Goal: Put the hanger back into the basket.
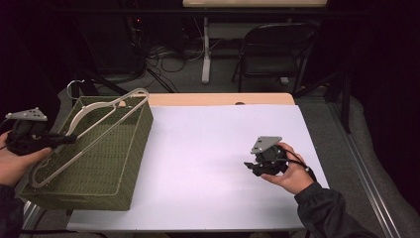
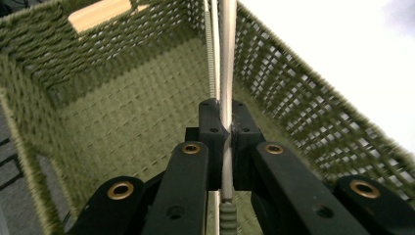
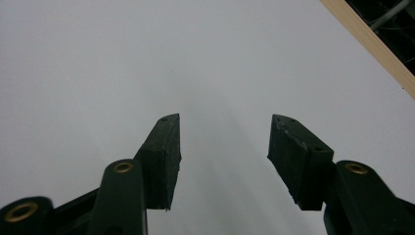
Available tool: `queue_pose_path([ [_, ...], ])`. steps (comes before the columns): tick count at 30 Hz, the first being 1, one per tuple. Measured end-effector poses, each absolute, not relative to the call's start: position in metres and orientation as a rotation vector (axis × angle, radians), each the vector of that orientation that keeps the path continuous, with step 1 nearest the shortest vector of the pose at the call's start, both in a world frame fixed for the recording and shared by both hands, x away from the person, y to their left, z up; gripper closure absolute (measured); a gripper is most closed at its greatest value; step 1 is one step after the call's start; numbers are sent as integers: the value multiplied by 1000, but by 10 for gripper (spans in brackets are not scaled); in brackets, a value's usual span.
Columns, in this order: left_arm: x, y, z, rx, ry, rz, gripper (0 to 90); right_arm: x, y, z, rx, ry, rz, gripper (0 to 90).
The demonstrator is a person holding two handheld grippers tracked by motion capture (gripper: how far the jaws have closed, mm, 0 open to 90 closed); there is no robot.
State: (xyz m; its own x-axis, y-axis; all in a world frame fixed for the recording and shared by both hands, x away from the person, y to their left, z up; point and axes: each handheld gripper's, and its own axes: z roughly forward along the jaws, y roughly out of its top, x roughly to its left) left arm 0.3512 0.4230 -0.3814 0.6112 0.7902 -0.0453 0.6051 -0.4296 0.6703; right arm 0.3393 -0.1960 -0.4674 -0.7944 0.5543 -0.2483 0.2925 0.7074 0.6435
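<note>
A pale clothes hanger point(image 1: 99, 126) lies slanted over the green woven basket point(image 1: 131, 163) at the table's left, its hook past the far rim. My left gripper point(image 1: 69, 139), held by a hand at the left edge, is shut on the hanger's arm. In the left gripper view the black jaws pinch the pale hanger point(image 2: 226, 73) above the basket's floor point(image 2: 137, 127). My right gripper point(image 1: 251, 166) rests in a hand on the white table's right half. The right gripper point(image 3: 224, 156) stands open in its own view, with bare white table between its pads.
The white table top point(image 1: 208, 148) has a wooden strip point(image 1: 218, 99) along its far edge. Behind the table stand a folding chair point(image 1: 275, 49) and a white table leg point(image 1: 206, 49), with cables on the floor.
</note>
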Motion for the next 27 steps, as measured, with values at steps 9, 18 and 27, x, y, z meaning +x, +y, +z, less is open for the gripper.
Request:
queue_pose_path([
  [9, 348, 447, -407, 2165, 1148, 318, 873, 338, -196, -469, 664, 2486, 844, 456],
  [18, 361, 444, -457, 2183, 1215, 209, 872, 339, -193, -473, 659, 2506, 832, 456],
  [27, 354, 443, -451, 2187, 1348, 555, 538, 337, -202, -474, 685, 2487, 858, 456],
])
